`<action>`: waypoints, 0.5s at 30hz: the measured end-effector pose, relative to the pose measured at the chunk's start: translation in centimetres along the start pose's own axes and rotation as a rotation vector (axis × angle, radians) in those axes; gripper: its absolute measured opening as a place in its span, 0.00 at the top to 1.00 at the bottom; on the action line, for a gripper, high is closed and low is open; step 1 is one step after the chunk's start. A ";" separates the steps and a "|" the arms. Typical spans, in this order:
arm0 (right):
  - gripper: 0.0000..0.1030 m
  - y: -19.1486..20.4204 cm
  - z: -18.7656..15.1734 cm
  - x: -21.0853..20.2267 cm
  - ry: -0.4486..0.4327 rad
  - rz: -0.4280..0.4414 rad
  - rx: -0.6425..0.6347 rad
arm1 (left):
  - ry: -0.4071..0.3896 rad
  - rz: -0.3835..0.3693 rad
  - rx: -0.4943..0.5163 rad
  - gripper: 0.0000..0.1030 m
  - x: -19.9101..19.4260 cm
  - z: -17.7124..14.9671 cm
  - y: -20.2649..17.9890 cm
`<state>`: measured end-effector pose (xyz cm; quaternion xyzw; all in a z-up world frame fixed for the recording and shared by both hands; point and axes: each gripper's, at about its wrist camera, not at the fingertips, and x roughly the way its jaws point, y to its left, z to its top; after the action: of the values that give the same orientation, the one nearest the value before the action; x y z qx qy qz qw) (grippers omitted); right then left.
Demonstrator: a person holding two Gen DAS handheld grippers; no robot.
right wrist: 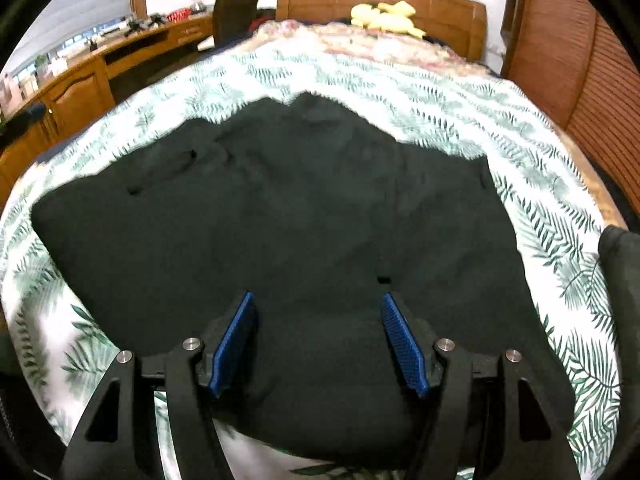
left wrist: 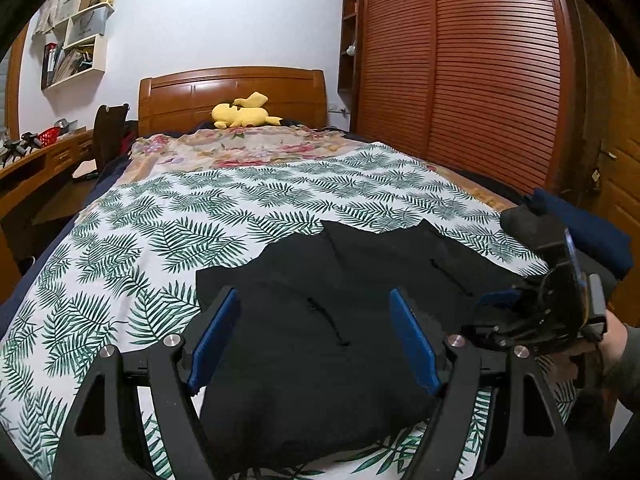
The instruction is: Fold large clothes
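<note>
Left wrist view takes in most of the room: one bed [left wrist: 120,240] with a wooden headboard [left wrist: 232,96], a louvred wardrobe [left wrist: 460,80] along its right side, a desk [left wrist: 40,168] on its left and white wall shelves [left wrist: 76,36] above that desk. A leaf-print sheet [left wrist: 168,216] covers the near part of the bed; a floral cover [left wrist: 240,148] lies beyond it, toward the headboard. One yellow plush [left wrist: 240,114] rests at the head end.

One black garment [left wrist: 320,320] lies spread on the leaf-print sheet at the near end of the bed, roughly flat with a few creases — its far edge makes two peaks. At the bed's right edge sit two more folded pieces, a dark grey one [left wrist: 528,228] and a navy one [left wrist: 588,232] just behind it.

Two grippers are in sight. The left gripper [left wrist: 316,336] hangs over the garment's near half, its blue pads [left wrist: 218,336] wide apart with only cloth showing between them. The right gripper [right wrist: 318,336] also hangs over the garment — jaws spread, nothing clamped; from the left camera it [left wrist: 540,308] shows side-on at the garment's right edge, held in a hand [left wrist: 612,344]. Whether either gripper's fingertips touch the cloth cannot be told.
</note>
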<state>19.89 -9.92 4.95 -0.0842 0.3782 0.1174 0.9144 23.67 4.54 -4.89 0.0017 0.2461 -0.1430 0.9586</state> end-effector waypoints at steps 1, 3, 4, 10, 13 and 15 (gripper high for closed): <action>0.34 0.4 0.3 -0.4 -0.019 0.007 -0.001 | 0.000 0.002 -0.003 0.25 -0.1 -0.1 0.2; 0.34 1.4 0.6 -0.8 -0.042 0.031 -0.013 | 0.000 0.005 -0.009 0.25 -0.2 -0.1 0.6; 0.34 2.2 0.9 -0.9 -0.049 0.049 -0.025 | 0.000 0.007 -0.010 0.25 -0.3 -0.1 0.8; 0.34 6.0 1.3 -0.3 -0.065 0.146 -0.075 | 0.003 0.031 -0.018 0.25 -1.0 -0.5 1.9; 0.34 7.0 0.9 1.8 -0.031 0.163 -0.100 | 0.011 0.023 -0.033 0.25 -1.4 -1.1 2.4; 0.34 7.4 0.1 3.5 0.006 0.148 -0.119 | 0.024 0.019 -0.034 0.25 -1.6 -1.6 2.5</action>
<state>20.30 -2.28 2.09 -0.1105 0.3783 0.2066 0.8955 22.27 7.48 -5.76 -0.0103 0.2600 -0.1295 0.9568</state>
